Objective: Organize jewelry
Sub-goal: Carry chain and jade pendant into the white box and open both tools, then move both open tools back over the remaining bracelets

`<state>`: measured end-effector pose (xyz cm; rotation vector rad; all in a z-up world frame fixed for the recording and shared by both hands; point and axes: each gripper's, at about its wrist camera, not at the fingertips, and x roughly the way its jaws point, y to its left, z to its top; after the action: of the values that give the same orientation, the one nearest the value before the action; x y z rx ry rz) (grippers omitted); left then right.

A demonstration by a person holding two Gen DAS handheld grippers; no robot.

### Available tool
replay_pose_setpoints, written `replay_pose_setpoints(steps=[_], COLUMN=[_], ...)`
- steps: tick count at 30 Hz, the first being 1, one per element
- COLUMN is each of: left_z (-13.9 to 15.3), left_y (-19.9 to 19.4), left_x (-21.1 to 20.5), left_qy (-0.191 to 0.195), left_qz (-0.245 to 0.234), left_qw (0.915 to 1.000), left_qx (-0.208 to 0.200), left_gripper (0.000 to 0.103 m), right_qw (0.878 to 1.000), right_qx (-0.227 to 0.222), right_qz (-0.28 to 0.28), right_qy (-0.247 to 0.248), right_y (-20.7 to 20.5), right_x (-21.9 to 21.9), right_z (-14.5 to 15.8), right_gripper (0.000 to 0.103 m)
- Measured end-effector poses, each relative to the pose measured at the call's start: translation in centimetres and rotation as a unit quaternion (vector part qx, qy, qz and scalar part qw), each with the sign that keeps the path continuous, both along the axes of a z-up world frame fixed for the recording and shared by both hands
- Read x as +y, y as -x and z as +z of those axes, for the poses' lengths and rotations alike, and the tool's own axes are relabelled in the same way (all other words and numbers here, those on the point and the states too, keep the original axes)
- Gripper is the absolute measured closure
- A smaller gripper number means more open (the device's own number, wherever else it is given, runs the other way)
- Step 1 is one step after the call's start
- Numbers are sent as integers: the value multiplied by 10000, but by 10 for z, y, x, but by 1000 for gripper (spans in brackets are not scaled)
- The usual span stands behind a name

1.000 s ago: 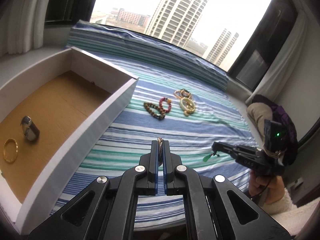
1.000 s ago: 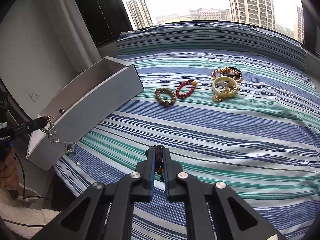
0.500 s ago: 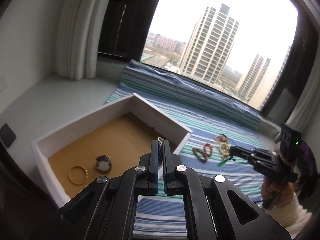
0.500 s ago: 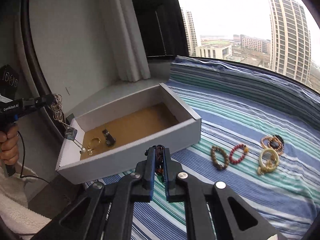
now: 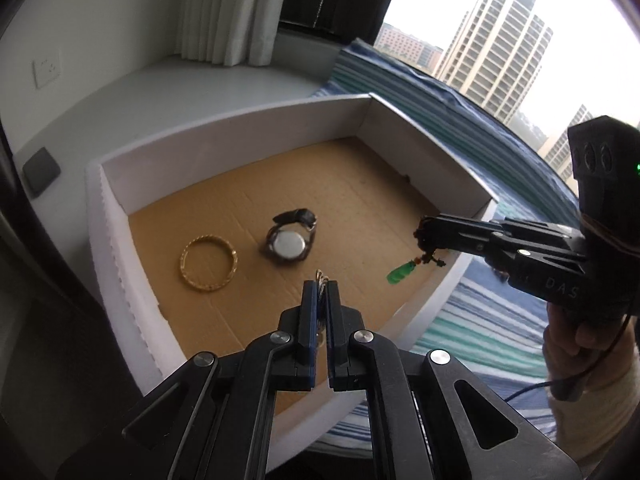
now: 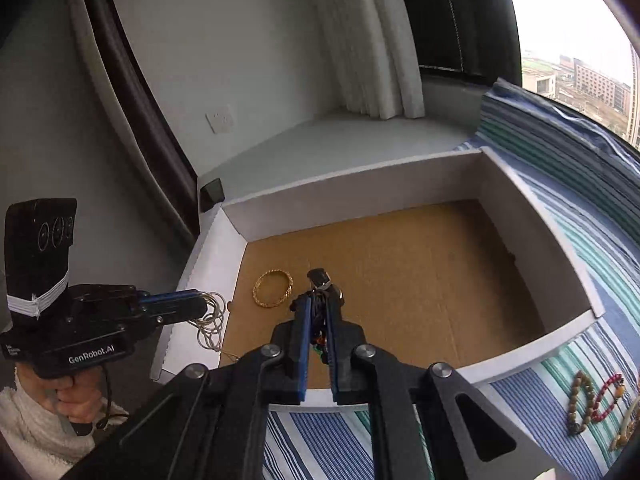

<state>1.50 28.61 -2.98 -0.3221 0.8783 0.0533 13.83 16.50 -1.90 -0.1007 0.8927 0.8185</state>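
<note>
Over the box [image 5: 240, 128], a thin chain [image 6: 210, 326] is pinched in the left gripper [image 5: 320, 292] and a cord with a green pendant [image 5: 402, 274] is clamped in the right gripper [image 6: 318, 312]. A bangle [image 5: 208, 262] and a watch [image 5: 290, 240] are seen on the box floor.
</note>
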Motion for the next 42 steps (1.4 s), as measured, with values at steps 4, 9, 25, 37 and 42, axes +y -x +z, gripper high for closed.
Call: replay_pose_setpoints(steps=[4, 9, 25, 37, 42], left_z=[-9, 18, 6, -34, -39], left_y=[2, 14, 14, 34, 40], left_x=[-1, 9, -140, -255, -255], left_qy=[-445, -386, 46, -215, -303], left_qz=[156, 346, -1310, -2628, -2612], left_qw=[9987, 9982, 9904, 9646, 9648], left_qx=[187, -308, -432, -2, 81], left_gripper=[66, 40, 15, 15, 15], right_qw=[9992, 9995, 9690, 9204, 9187], right_qx=[313, -5, -857, -122, -91], right_qz=[23, -300, -2225, -3862, -3917], right_qy=[247, -93, 650, 595, 502], right_y=[-10, -2, 143, 235, 240], right_x=[15, -15, -168, -282, -281], right_z=[-28, 9, -37, -90, -95], right_gripper=[82, 64, 50, 50, 50])
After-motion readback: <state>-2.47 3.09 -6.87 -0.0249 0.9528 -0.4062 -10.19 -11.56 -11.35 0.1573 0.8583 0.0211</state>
